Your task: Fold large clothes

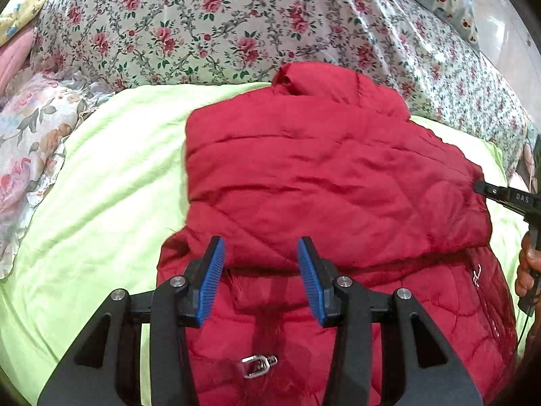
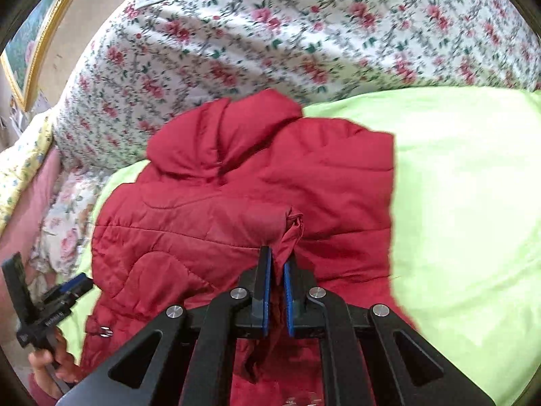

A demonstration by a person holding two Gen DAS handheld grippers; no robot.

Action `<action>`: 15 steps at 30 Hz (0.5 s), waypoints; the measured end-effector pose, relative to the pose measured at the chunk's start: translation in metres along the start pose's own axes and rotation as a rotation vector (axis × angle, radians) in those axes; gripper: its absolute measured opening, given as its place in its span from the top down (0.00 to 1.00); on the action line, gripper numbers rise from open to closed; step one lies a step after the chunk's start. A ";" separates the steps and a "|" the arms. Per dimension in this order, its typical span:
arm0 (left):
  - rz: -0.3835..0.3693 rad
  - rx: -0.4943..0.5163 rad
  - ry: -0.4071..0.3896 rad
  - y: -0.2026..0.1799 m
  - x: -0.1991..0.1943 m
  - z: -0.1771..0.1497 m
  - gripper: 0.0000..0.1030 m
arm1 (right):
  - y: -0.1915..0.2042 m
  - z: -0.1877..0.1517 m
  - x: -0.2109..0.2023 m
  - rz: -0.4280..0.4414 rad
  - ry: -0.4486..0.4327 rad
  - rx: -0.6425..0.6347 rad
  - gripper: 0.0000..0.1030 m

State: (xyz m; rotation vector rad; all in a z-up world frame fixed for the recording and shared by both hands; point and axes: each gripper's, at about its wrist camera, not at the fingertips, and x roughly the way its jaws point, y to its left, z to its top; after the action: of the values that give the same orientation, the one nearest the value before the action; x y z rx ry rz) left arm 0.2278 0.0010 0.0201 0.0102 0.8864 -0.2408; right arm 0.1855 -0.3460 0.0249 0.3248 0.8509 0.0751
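Note:
A red quilted hooded jacket lies partly folded on a light green blanket; it also shows in the right wrist view. My left gripper is open and empty, hovering just above the jacket's folded edge. My right gripper is shut on a pinched fold of the red jacket. The right gripper's tip shows in the left wrist view at the jacket's right edge. The left gripper shows at the lower left of the right wrist view, beside the jacket.
A floral quilt is heaped behind the jacket. Another flowered cover lies at the left. A metal zipper pull rests on the jacket's lower part. A framed picture hangs at the far left.

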 end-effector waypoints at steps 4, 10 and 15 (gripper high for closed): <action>-0.004 -0.015 0.002 0.001 0.007 0.004 0.58 | -0.005 0.004 -0.004 -0.050 -0.010 -0.028 0.94; -0.008 -0.023 0.046 0.000 0.032 0.005 0.58 | -0.006 0.002 0.009 -0.100 0.000 -0.051 0.94; 0.003 -0.024 0.082 0.002 0.048 0.001 0.55 | -0.014 -0.001 0.015 -0.072 0.021 -0.013 0.85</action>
State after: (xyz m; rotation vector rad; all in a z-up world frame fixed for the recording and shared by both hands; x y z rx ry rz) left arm 0.2587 -0.0070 -0.0164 -0.0007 0.9712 -0.2282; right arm 0.1937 -0.3556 0.0088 0.2817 0.8817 0.0168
